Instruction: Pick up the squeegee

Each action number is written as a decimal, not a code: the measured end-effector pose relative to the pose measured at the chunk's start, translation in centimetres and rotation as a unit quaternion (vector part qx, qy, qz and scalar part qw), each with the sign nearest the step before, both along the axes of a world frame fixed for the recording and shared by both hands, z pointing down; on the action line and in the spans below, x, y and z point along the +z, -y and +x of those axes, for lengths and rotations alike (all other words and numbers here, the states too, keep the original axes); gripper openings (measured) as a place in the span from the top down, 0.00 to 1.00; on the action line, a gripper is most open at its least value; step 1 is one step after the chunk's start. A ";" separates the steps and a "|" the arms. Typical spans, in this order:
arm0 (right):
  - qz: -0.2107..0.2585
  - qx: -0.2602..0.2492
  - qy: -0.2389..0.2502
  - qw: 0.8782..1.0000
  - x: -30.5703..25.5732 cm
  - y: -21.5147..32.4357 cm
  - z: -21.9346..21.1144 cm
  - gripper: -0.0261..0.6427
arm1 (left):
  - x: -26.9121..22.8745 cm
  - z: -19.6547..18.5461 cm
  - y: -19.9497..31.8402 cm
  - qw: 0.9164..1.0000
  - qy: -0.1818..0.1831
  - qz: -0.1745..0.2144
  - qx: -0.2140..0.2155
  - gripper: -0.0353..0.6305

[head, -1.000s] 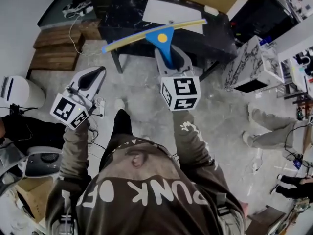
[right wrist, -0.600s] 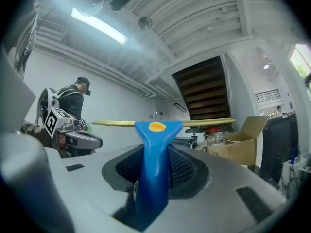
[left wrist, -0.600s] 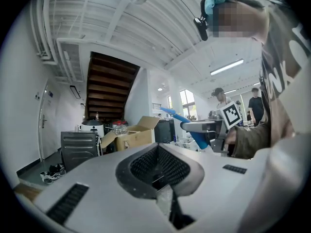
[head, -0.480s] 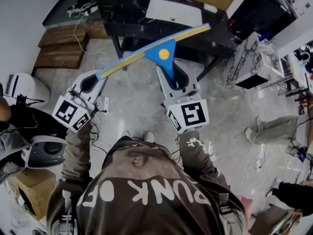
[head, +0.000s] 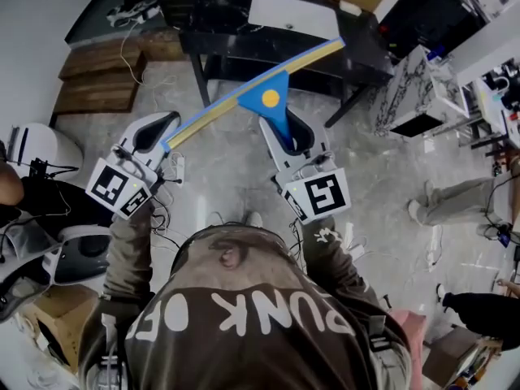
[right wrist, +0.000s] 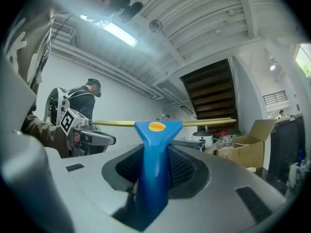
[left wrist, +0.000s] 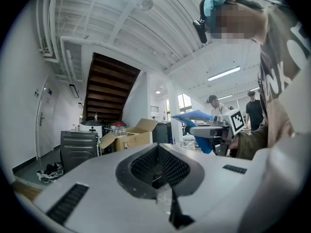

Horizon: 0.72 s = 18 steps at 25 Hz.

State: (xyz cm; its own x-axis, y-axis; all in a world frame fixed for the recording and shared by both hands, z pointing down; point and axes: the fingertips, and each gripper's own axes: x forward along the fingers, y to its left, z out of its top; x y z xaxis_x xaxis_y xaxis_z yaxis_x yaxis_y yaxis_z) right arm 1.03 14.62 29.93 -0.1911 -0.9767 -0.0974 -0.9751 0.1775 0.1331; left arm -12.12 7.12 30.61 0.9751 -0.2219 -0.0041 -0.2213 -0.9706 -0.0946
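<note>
A squeegee (head: 270, 97) with a blue handle, a yellow dot and a long yellow-and-blue blade hangs in the air over the floor, in front of the black table (head: 244, 49). My right gripper (head: 283, 125) is shut on its blue handle (right wrist: 153, 149), with the blade running crosswise beyond the jaws. My left gripper (head: 169, 119) is held to the left at about the same height, jaws together and empty (left wrist: 158, 147). The blade's left end reaches close to its tips. In the left gripper view the squeegee (left wrist: 194, 116) shows at the right.
A white board (head: 296, 15) lies on the black table. Wooden pallets (head: 97, 75) sit at the far left, a marble-patterned cabinet (head: 410, 92) at the right, and another person's legs (head: 455, 210) beyond it. A cardboard box (left wrist: 129, 137) stands near a staircase.
Both grippers have drawn back from the table toward my body. The squeegee came along in the right gripper, its blade now more slanted and its left end nearer the left gripper.
</note>
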 end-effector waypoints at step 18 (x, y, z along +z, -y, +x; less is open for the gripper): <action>-0.012 0.005 0.000 1.000 0.0 0.3 -1.3 0.75 | -0.4 -1.5 0.3 1.000 -0.004 -0.007 0.004 0.94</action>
